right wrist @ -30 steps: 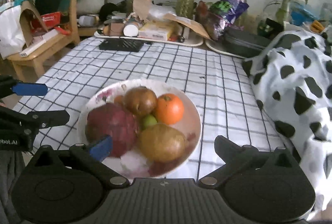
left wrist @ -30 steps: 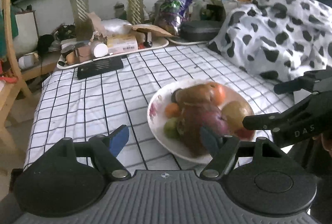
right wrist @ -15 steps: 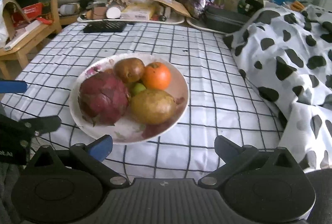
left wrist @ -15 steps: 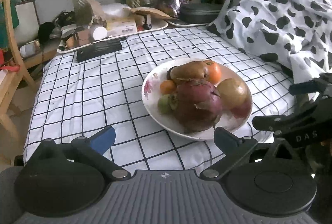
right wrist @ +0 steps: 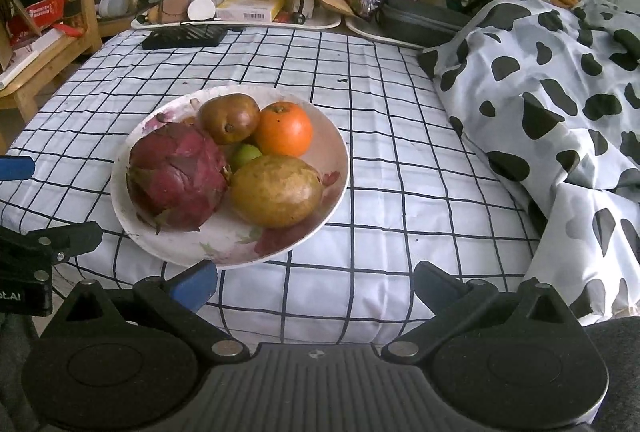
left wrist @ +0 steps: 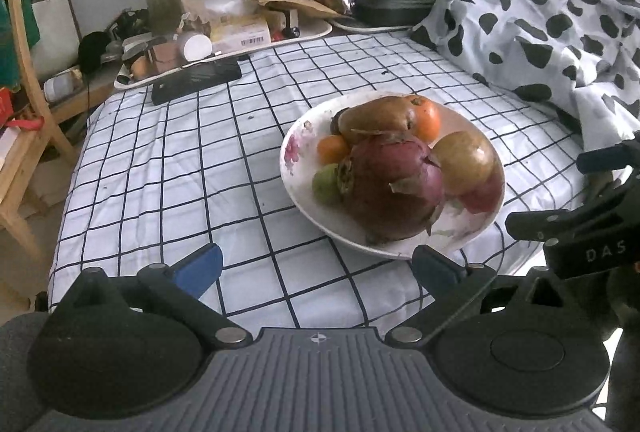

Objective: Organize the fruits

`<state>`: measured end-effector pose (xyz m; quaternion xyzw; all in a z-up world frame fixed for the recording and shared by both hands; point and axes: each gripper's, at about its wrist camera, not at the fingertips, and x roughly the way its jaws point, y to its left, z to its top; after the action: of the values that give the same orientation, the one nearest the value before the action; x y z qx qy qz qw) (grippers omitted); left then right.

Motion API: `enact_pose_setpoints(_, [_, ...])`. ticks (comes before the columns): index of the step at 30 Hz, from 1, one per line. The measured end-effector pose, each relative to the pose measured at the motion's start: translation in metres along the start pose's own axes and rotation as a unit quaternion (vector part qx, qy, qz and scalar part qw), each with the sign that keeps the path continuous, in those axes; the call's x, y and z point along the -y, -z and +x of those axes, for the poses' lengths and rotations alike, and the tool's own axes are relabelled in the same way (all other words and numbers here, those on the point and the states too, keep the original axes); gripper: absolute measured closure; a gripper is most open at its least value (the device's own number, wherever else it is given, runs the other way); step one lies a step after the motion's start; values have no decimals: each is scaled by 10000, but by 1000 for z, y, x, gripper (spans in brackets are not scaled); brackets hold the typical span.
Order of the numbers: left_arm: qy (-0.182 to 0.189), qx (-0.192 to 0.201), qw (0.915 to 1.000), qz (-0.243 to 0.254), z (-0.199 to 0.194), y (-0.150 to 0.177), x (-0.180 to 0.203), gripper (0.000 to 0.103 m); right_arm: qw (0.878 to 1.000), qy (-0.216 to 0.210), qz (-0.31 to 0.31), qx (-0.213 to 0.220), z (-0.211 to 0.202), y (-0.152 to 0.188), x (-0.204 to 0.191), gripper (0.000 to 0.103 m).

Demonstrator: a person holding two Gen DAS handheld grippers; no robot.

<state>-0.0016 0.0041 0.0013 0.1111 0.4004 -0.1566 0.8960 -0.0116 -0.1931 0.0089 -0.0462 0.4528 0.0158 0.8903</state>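
**Kid:** On the checked cloth sits the plate, at about twelve o'clock from both grippers.

**Helper:** Yes. The left gripper and right gripper are both wide open and hold nothing.

**Kid:** What could go wrong?

**Helper:** The fruits are piled up. Bump the dragon fruit and the orange may roll off. The little green fruit is half hidden, maybe a lime.

Both views are being lit softly and rather dimly by flat daylight, only faint shadows are being cast under the plate, straight lines are being bowed toward the fisheye edges, corners are being darkened, and slight softness is being shown throughout.
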Motion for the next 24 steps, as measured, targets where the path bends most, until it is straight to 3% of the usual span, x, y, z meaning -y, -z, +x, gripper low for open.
enact_pose_setpoints(24, [58, -7, 9999, 148, -1, 1, 4, 0, 10000, 17, -26, -26, 1, 0, -1, 0])
